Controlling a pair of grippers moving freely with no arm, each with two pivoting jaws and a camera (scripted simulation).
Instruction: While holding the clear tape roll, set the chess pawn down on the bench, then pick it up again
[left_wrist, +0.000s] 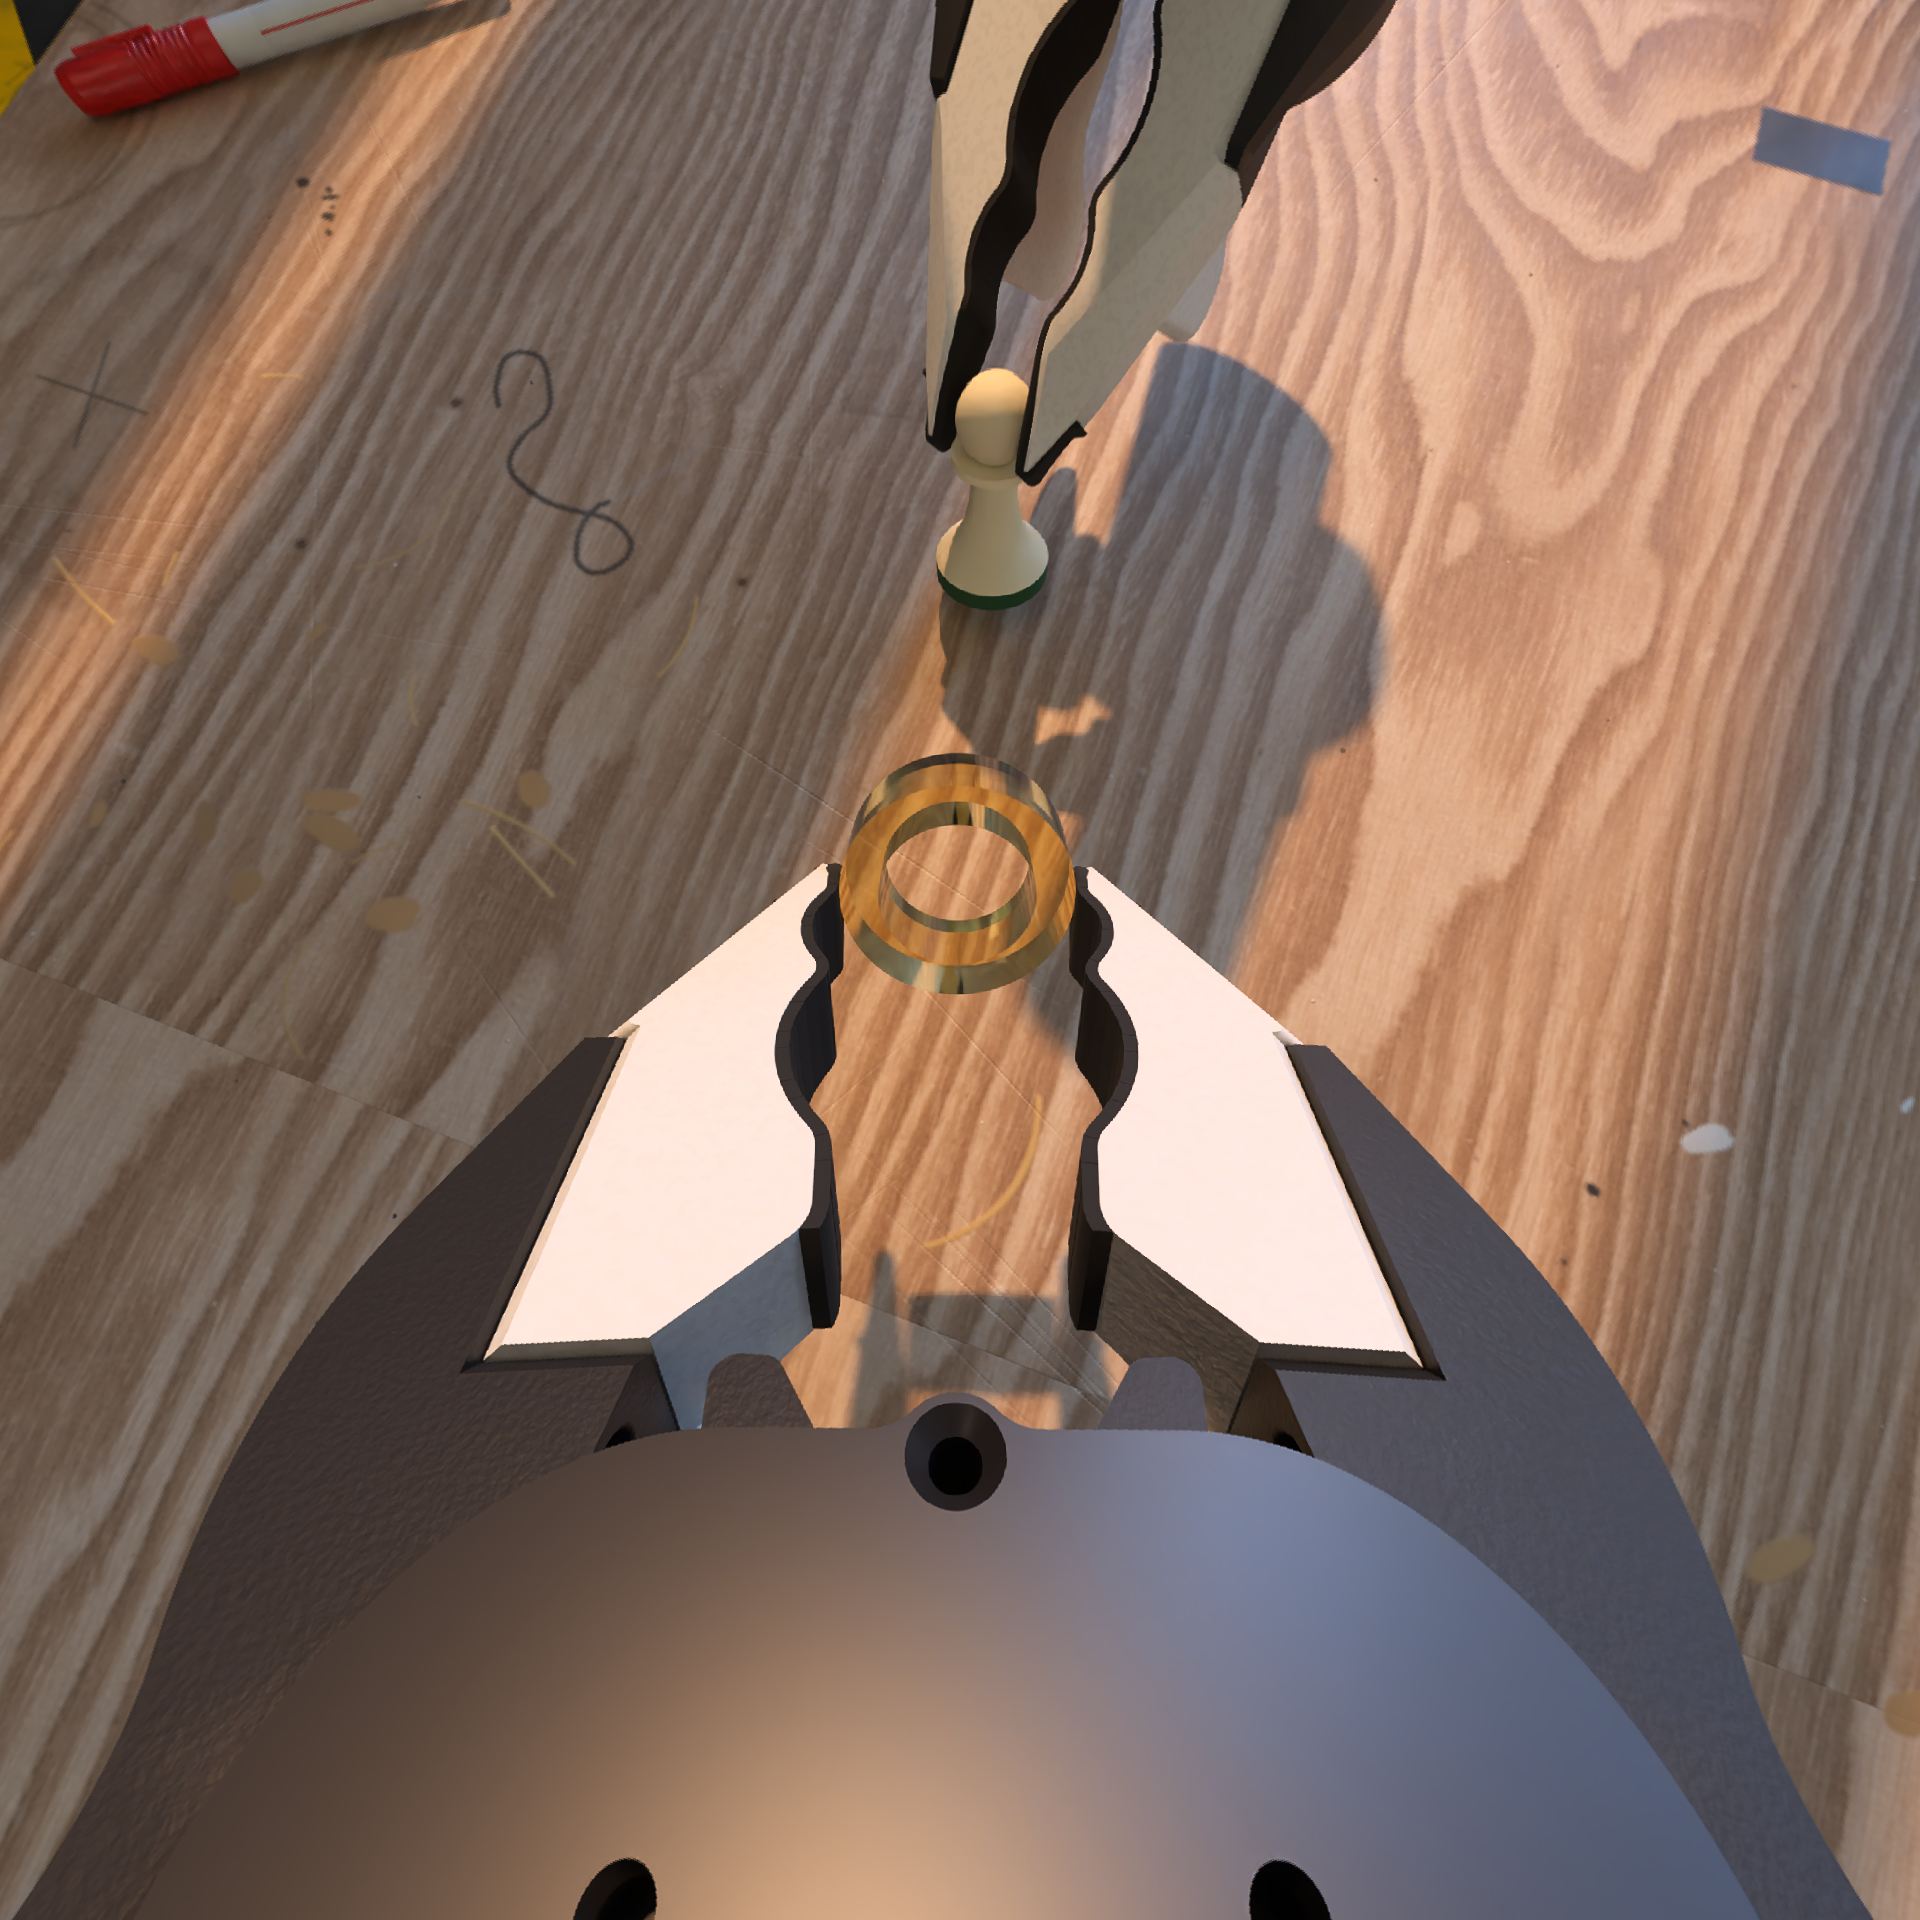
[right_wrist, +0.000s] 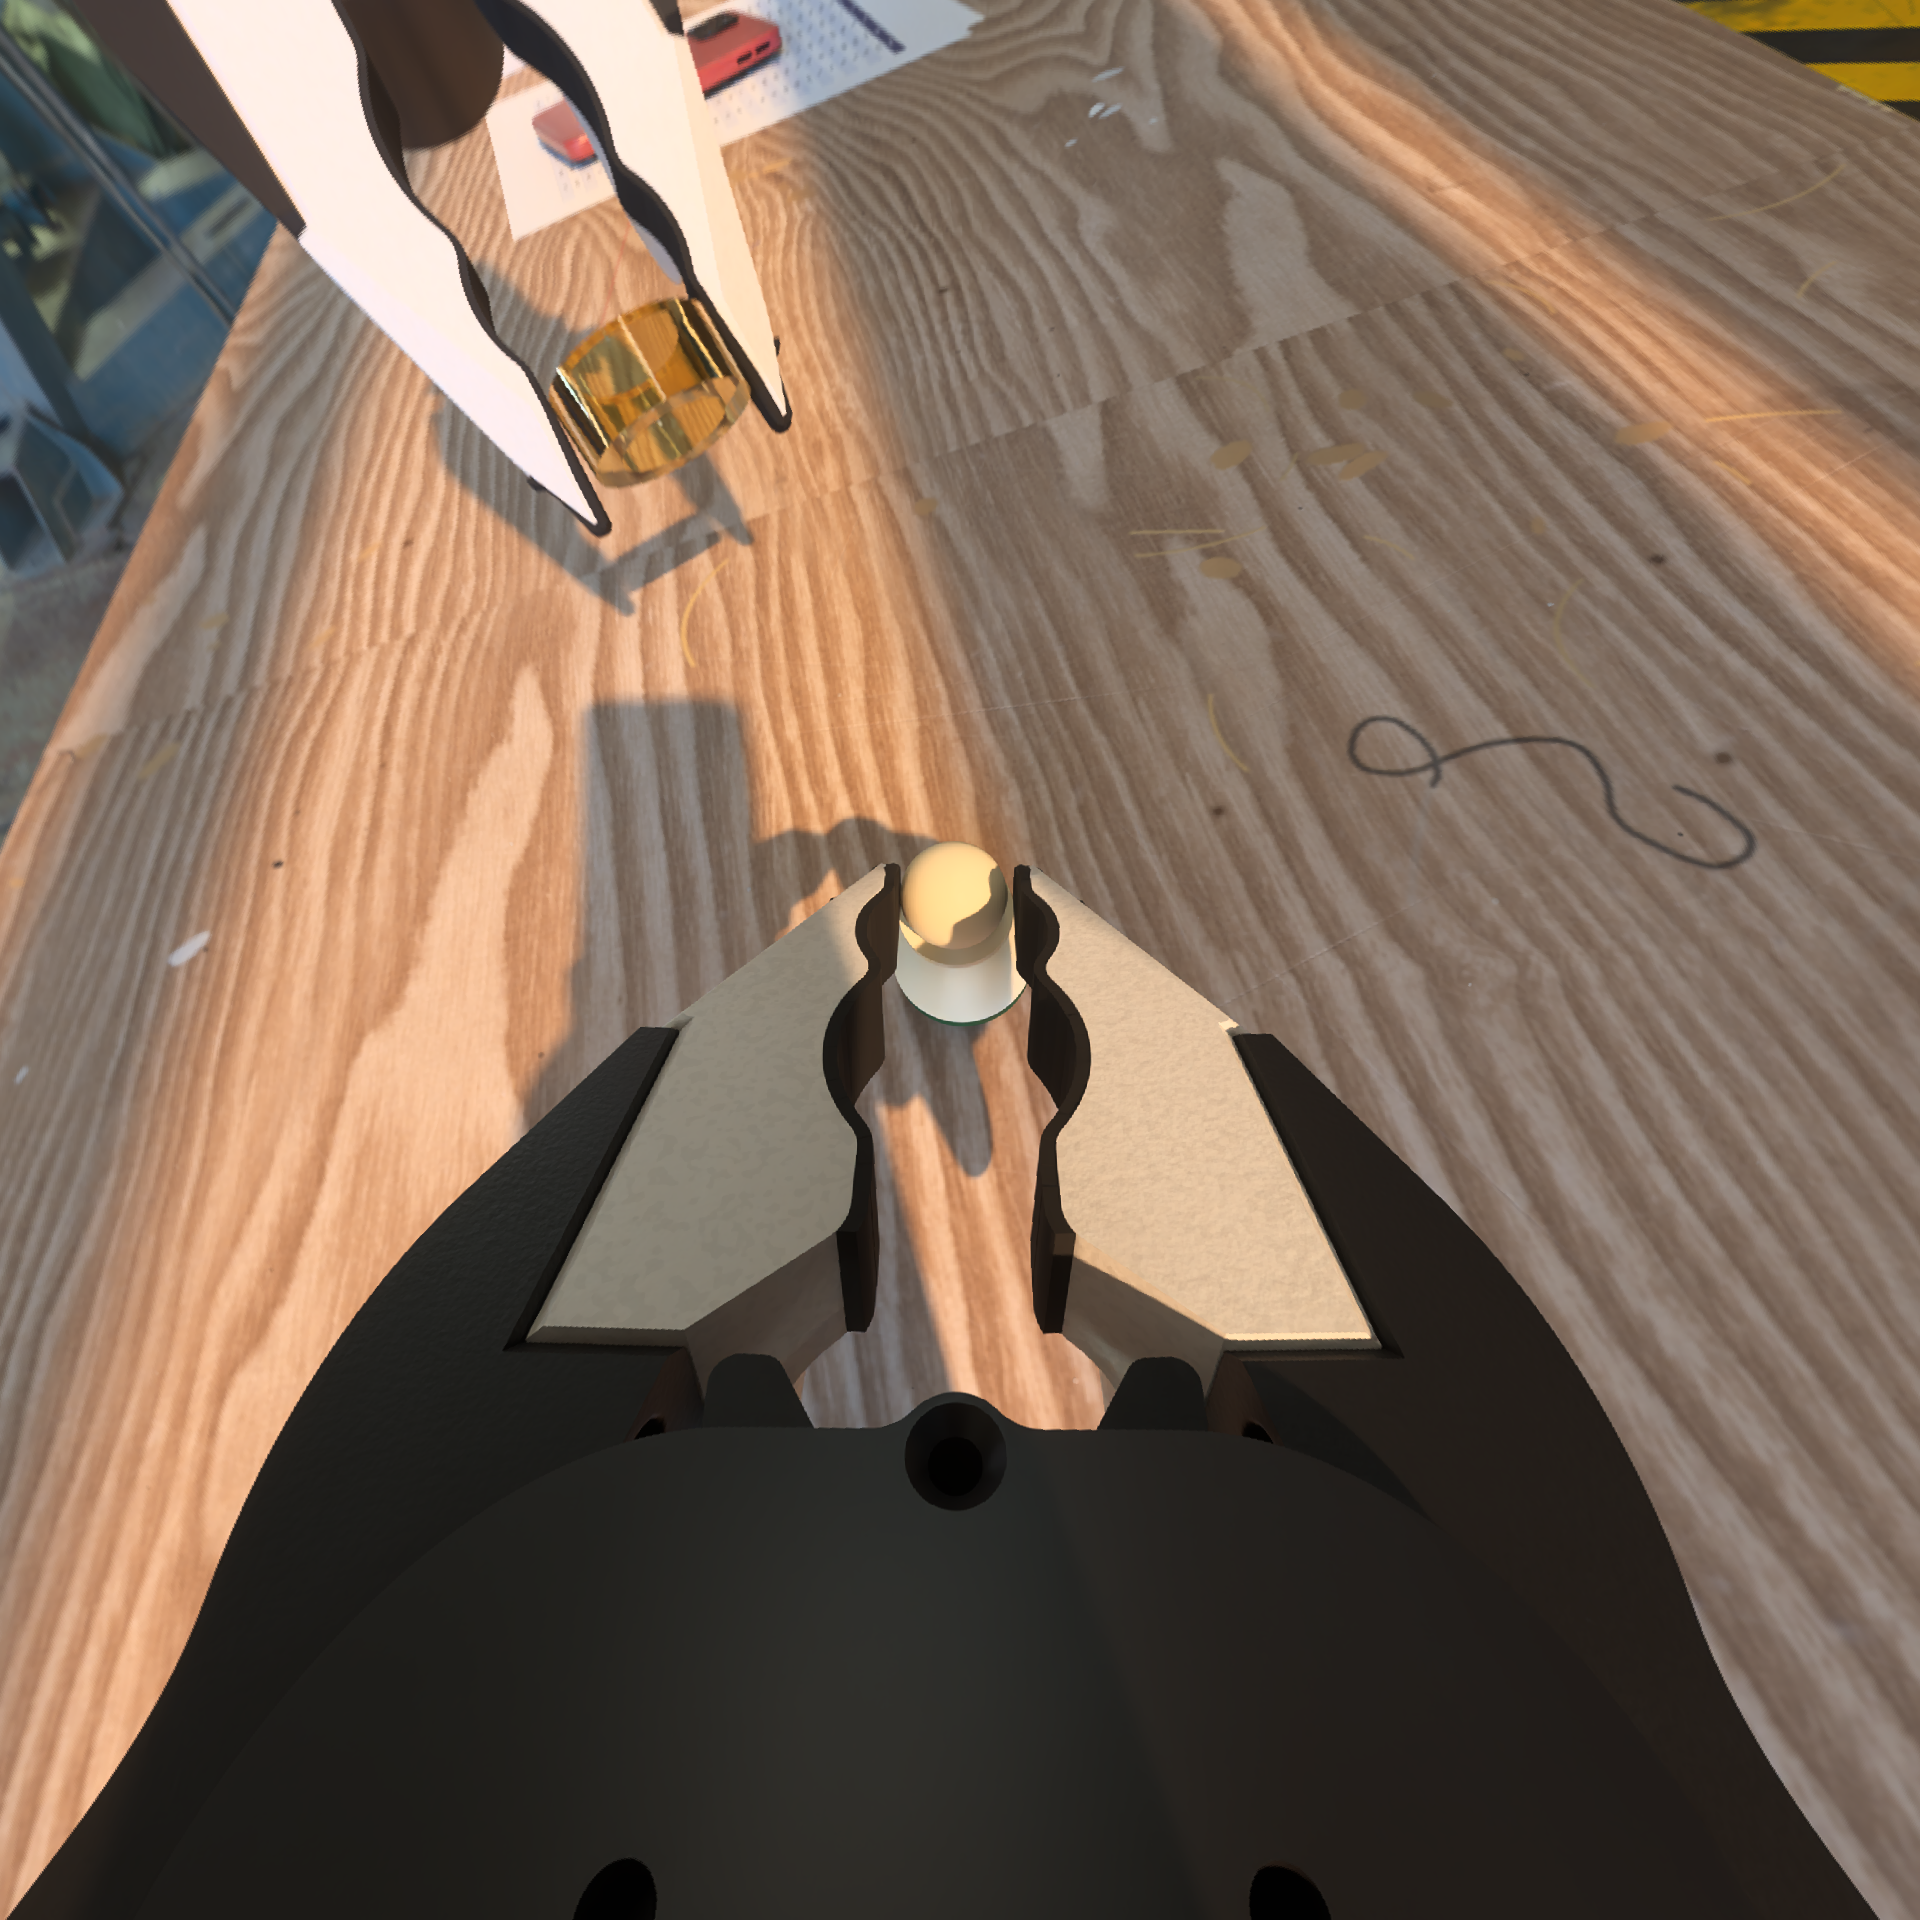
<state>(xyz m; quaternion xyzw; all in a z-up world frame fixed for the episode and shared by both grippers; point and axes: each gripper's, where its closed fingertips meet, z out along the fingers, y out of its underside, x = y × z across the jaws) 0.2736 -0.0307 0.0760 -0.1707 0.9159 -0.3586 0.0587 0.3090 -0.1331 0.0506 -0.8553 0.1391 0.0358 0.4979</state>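
Left gripper (left_wrist: 956, 878) jaws clamp glossy amber-clear tape roll (left_wrist: 956, 873); right gripper (right_wrist: 954, 883) jaws flank smooth cream pawn (right_wrist: 954, 935), contact unclear; grained wooden bench (right_wrist: 1351, 1039).

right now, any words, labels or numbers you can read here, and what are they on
None can be read.
Marker: red stripe on the barrel, too blurred to read.
Bench: a pen squiggle and a cross, not writing.
Dotted sheet: too small to tell.

A workshop: scuffed plywood bench (left_wrist: 1558, 623), pen scribbles (left_wrist: 561, 468), red marker (left_wrist: 156, 62), hazard-striped edge (right_wrist: 1829, 52).
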